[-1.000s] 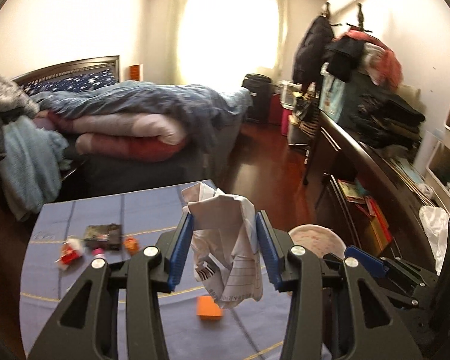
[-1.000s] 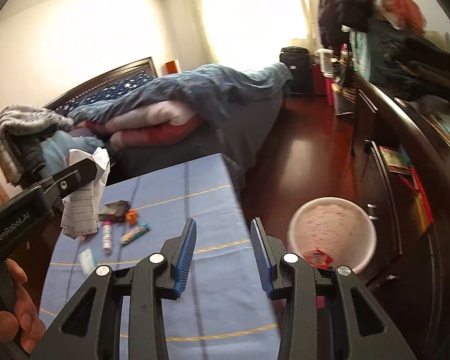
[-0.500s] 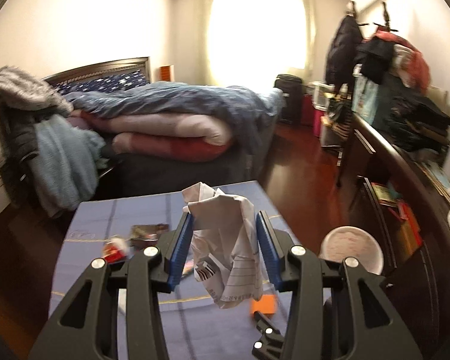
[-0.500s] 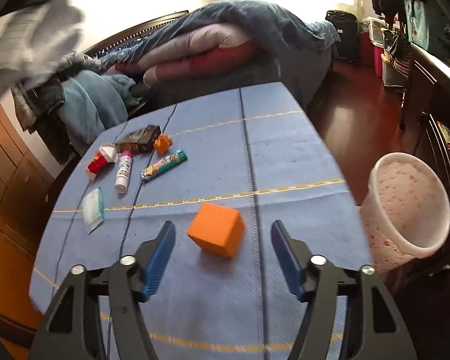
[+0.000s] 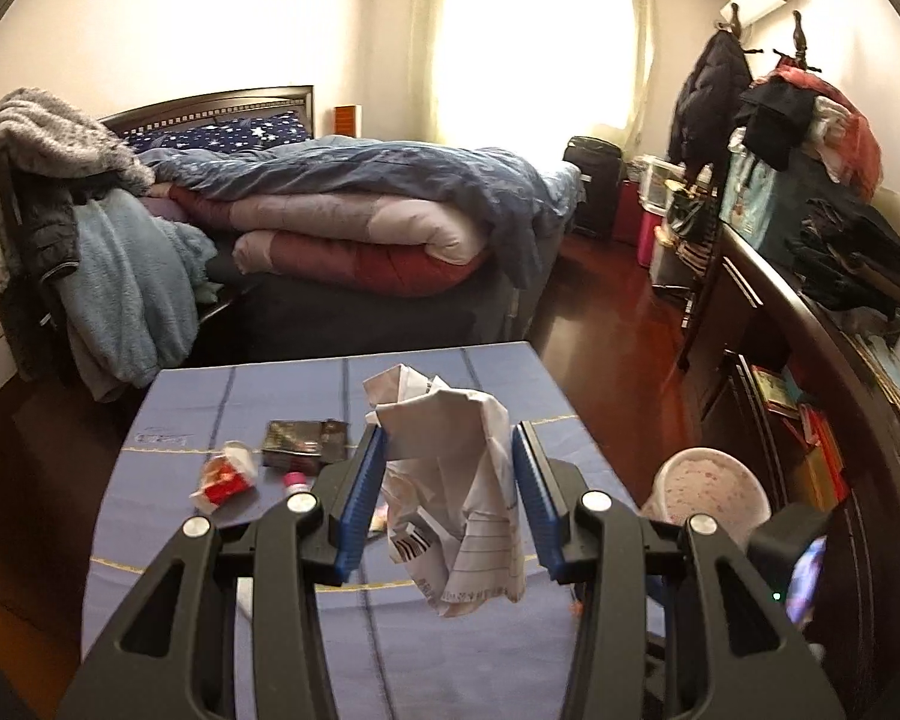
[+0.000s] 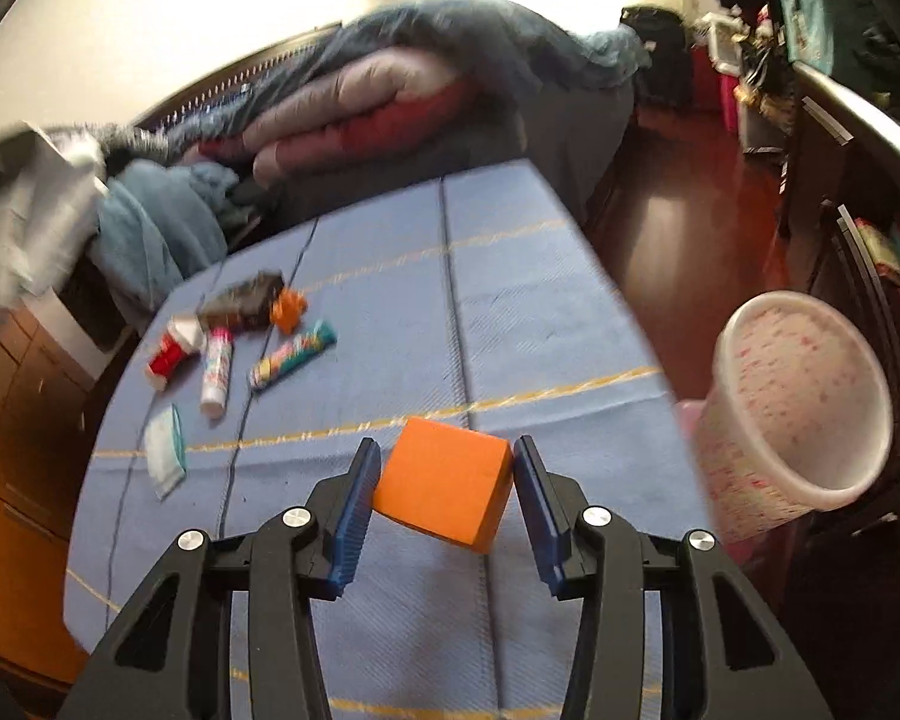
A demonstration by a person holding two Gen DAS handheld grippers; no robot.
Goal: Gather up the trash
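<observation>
Holding crumpled paper (image 5: 456, 480), the left gripper (image 5: 447, 495) is clamped on it and raised clear above the blue table (image 5: 210, 402), likely so it can swing over to the pink bin (image 6: 804, 396) beside the table's right edge. Right gripper (image 6: 444, 495) brackets the orange block (image 6: 444, 489), pads touching or nearly so; can't tell if clamped. Wrappers and tubes (image 6: 240, 336) wait at far left.

blue-cloth table (image 6: 510, 276), w/ dark packet (image 6: 243, 300), tubes (image 6: 291, 354), white sachet (image 6: 165, 441), red wrapper (image 6: 171, 351)
</observation>
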